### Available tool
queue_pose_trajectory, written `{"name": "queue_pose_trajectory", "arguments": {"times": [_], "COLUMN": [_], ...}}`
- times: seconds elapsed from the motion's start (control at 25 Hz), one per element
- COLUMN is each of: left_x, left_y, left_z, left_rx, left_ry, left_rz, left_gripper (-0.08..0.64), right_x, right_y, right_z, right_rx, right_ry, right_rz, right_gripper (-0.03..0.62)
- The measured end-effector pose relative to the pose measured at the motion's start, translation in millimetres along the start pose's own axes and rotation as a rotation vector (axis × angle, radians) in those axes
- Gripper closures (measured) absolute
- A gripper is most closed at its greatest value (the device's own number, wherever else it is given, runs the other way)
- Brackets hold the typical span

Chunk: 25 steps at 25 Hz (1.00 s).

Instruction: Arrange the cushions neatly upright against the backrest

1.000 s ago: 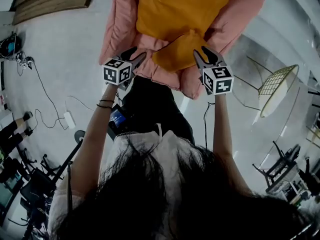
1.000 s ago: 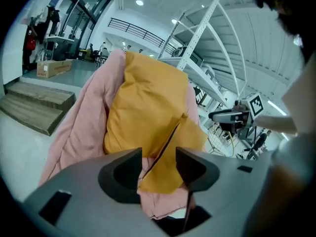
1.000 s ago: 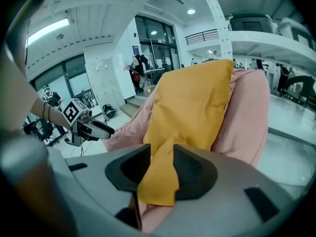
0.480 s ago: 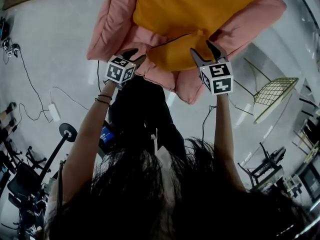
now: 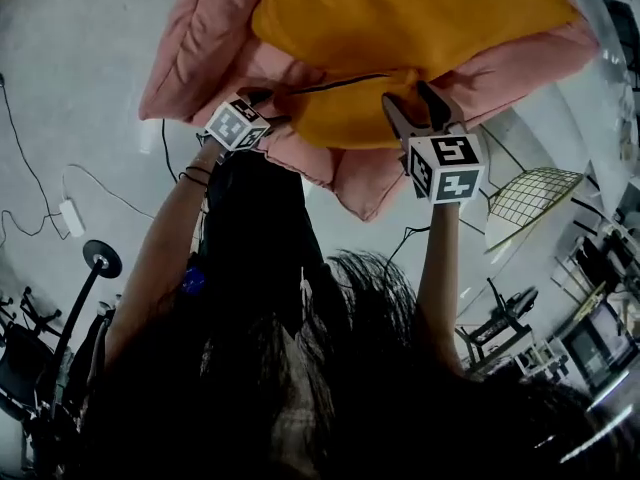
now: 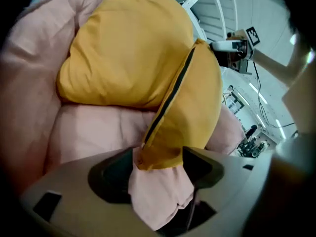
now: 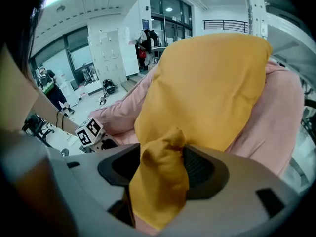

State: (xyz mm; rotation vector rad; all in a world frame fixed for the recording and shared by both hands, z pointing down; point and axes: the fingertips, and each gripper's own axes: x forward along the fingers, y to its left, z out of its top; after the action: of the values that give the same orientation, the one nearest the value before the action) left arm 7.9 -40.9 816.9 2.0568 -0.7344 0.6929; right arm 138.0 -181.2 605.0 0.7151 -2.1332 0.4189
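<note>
Cushions on pink padded seat (image 5: 200, 38): rear orange cushion (image 5: 400, 18) higher up, front orange cushion (image 5: 360, 113) with dark zip at the near edge. Left gripper (image 5: 270, 106) jaws just opened wide, astride the front one's corner and a pink fold, not clamping. Right gripper (image 5: 412, 108) likewise just opened, another orange corner between its jaws.

A lab-like hall is showing here: lockers (image 7: 111, 51) and glass walls (image 7: 170, 16) are lining it, a power strip (image 5: 70, 217) and stand (image 5: 97, 259) are sitting on the floor (image 5: 70, 88).
</note>
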Motion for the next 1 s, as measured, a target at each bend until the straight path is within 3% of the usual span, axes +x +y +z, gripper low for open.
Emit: {"name": "queue_pose_trajectory", "arguments": {"times": [0.2,0.36,0.52,0.64,0.84,1.0], "left_x": [20,28,37,43,31,12], "left_y": [1,-1,-5,-9,-19,-30], "left_z": [-1,0,-8,-15,-12,-12], "left_rx": [0.036,0.004,-0.058,-0.091,-0.032,-0.024], "left_ry": [0.04,0.052,0.096,0.155,0.19,0.23], "left_rz": [-0.058,-0.098,-0.113,-0.142,-0.131,-0.088], "left_gripper": [0.245,0.247,0.25,0.298,0.4,0.434], "right_x": [9,13,15,16,9,-7], "right_y": [-2,-5,-1,1,0,3], "right_z": [-6,-10,-16,-20,-22,-21], "right_rx": [-0.073,-0.131,-0.073,-0.043,-0.01,0.025], "right_ry": [0.049,0.078,0.102,0.124,0.141,0.131], "right_rz": [-0.031,-0.087,-0.059,-0.051,-0.079,-0.093], "right_gripper": [0.331,0.335,0.384,0.407,0.435,0.447]}}
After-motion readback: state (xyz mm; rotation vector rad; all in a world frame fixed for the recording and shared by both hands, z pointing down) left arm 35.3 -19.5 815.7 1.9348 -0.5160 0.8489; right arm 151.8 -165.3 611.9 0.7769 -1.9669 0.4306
